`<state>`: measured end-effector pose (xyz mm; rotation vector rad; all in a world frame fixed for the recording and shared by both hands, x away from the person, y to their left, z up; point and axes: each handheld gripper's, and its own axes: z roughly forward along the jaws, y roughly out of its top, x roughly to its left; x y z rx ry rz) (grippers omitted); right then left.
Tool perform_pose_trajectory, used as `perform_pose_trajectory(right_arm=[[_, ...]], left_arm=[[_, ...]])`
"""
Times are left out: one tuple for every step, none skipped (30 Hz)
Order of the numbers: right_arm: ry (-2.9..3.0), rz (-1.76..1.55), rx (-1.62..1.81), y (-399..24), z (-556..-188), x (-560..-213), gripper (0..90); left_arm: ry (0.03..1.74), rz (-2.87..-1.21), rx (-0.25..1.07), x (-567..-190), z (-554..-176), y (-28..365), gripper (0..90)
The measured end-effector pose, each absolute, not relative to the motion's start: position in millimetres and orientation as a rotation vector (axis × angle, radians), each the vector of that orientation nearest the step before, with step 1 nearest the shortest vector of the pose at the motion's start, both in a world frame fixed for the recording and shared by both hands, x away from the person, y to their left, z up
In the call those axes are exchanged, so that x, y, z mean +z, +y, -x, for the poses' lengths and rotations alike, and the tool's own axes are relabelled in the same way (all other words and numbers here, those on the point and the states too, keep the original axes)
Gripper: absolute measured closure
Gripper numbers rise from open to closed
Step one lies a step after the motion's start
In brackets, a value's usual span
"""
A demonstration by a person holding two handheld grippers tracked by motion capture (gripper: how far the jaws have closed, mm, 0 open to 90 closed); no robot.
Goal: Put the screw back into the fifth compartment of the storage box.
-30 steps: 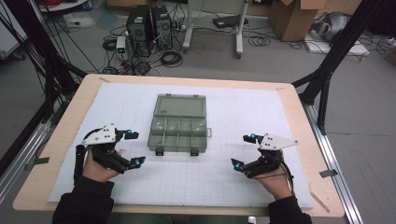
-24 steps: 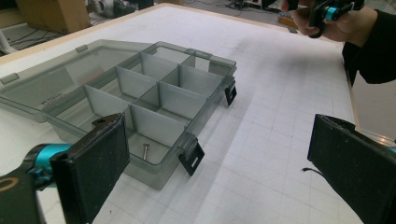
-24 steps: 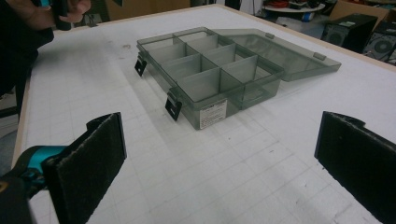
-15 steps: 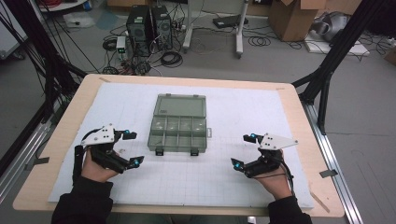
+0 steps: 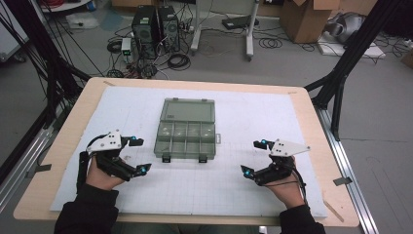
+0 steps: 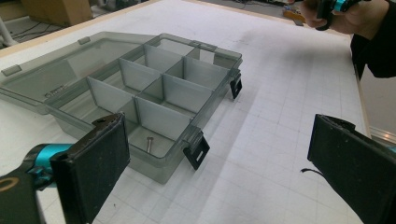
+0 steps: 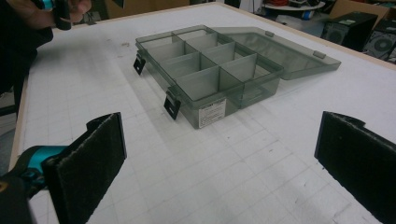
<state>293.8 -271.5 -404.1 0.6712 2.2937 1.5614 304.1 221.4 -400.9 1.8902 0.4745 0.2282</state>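
Tools, left [image 5: 137,155] and right [image 5: 253,157], gape apart, empty; I'd approach the open organizer box [image 5: 185,136] squarely, minding its lid [image 5: 187,109].

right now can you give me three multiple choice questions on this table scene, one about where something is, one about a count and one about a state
1. Where does the small metal screw lie?
A. in a near corner compartment of the translucent grey plastic organizer box
B. on the white gridded mat
C. on the box's lid

2. How many black latches hang on the box's front wall?
A. one
B. two
C. four

3. How is the lid?
A. shut and latched
C. taken off
B. open, lying flat behind the box

Key: 1 A, the left gripper view shows it on that compartment's floor. 2 B, two latches show. 3 B, the lid lies flat on the mat.
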Motion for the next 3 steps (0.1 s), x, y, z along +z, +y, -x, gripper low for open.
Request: perform_pose_trajectory(right_arm=[[2.294,-0.671,1.562,-271.4,-293.8,-404.1,0.9],[2.293,-0.671,1.562,-271.4,-293.8,-404.2,0.9],[2.294,-0.672,1.562,-271.4,-293.7,-404.1,0.9]], left_arm=[[0.474,-1.89,0.226,-401.1,-304.3,221.4,5.9],[0.473,-1.89,0.224,-401.3,-304.5,221.2,5.9],[0.476,-1.89,0.222,-401.4,-304.4,220.7,5.9]])
